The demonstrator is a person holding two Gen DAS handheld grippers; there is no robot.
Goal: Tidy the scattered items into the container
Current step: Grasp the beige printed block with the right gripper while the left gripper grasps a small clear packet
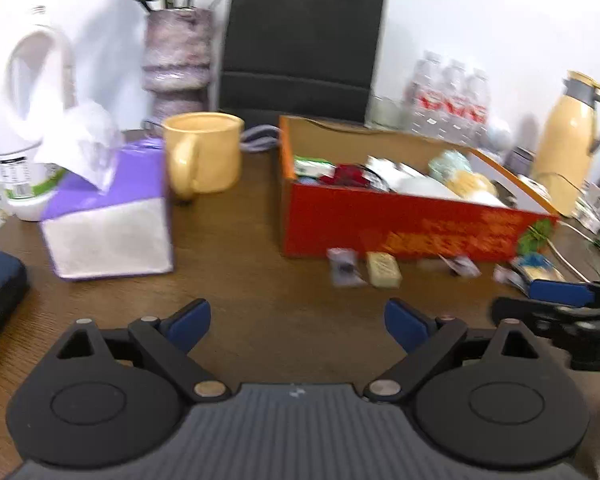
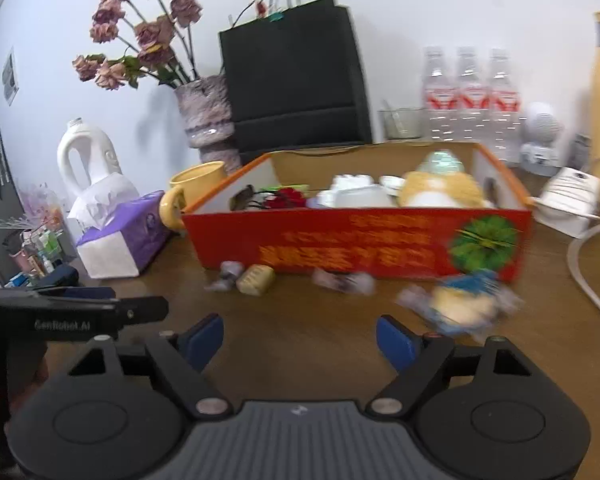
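A red and orange cardboard box (image 1: 400,224) (image 2: 360,240) stands on the brown table, holding several items. In front of it lie small wrapped snacks: a tan bar (image 1: 383,269) (image 2: 256,279), a purple-grey packet (image 1: 343,268) (image 2: 228,274), another small packet (image 1: 462,266) (image 2: 344,281) and a blue-and-yellow packet (image 1: 536,266) (image 2: 464,304). My left gripper (image 1: 298,322) is open and empty, short of the snacks. My right gripper (image 2: 300,340) is open and empty, just left of the blue-and-yellow packet. Each gripper shows at the edge of the other's view.
A purple tissue box (image 1: 108,216) (image 2: 120,236), a yellow mug (image 1: 204,152), a white jug (image 1: 32,120) and a flower vase (image 2: 208,120) stand left of the box. A black bag (image 2: 296,76), water bottles (image 2: 470,96), a yellow thermos (image 1: 568,148) and a white cable (image 2: 580,264) stand behind and right.
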